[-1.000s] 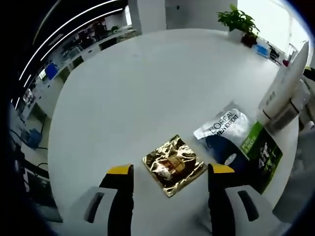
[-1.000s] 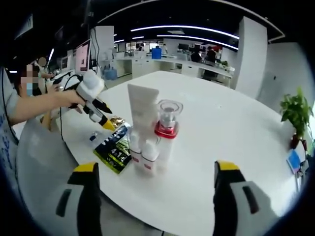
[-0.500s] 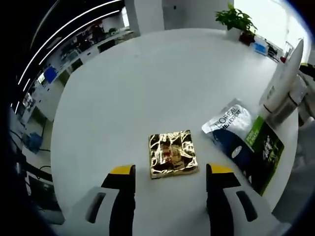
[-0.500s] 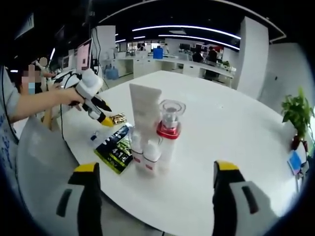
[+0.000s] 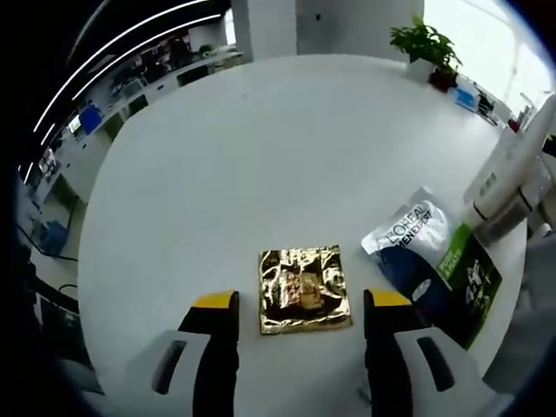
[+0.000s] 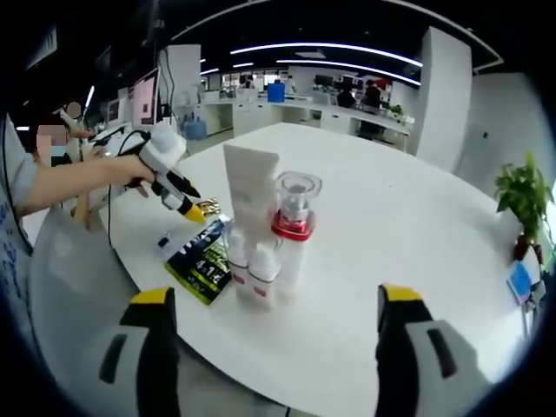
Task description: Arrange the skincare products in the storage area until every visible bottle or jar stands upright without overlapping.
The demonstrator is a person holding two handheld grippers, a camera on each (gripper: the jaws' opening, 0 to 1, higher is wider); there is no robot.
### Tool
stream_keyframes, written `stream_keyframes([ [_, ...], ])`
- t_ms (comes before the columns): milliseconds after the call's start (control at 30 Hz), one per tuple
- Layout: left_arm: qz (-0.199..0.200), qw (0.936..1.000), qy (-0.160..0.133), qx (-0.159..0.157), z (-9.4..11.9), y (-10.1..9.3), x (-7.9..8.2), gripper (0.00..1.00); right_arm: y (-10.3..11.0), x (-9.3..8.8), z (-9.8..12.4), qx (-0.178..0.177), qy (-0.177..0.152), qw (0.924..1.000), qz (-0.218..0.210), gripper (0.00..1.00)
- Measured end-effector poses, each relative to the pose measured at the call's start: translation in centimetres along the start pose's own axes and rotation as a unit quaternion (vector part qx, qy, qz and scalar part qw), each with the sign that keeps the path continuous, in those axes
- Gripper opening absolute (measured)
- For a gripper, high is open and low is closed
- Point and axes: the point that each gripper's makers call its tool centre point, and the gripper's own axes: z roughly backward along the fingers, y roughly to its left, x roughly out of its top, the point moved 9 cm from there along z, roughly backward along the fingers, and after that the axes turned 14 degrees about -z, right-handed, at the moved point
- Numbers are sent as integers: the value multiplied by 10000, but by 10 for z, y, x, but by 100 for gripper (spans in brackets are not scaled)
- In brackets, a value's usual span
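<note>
target: gold foil sachet [image 5: 304,288] flat, dead ahead between jaws
left gripper [image 5: 300,317]: wide open, empty, nearer
right gripper [image 6: 278,326]: wide open, empty

Gold sachet [image 5: 304,288] now squarely between jaws

L view close above gold sachet [image 5: 303,288]; R view farther, same table [image 6: 417,226].
</note>
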Motion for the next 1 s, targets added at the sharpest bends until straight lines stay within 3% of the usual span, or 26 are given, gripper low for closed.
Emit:
stream_keyframes([
  [667,-177,9997,-58,-143,2,-2,2,44,-1,5,-3,86,-125,9999,-28,100],
  [767,-163,9998,-52,-137,2,-1,3,37,-1,5,-3,88,-119,9999,-7,100],
  [1000,-200,9996,25,-179,3,-1,4,37,1,5,-1,69,-153,9999,-3,100],
])
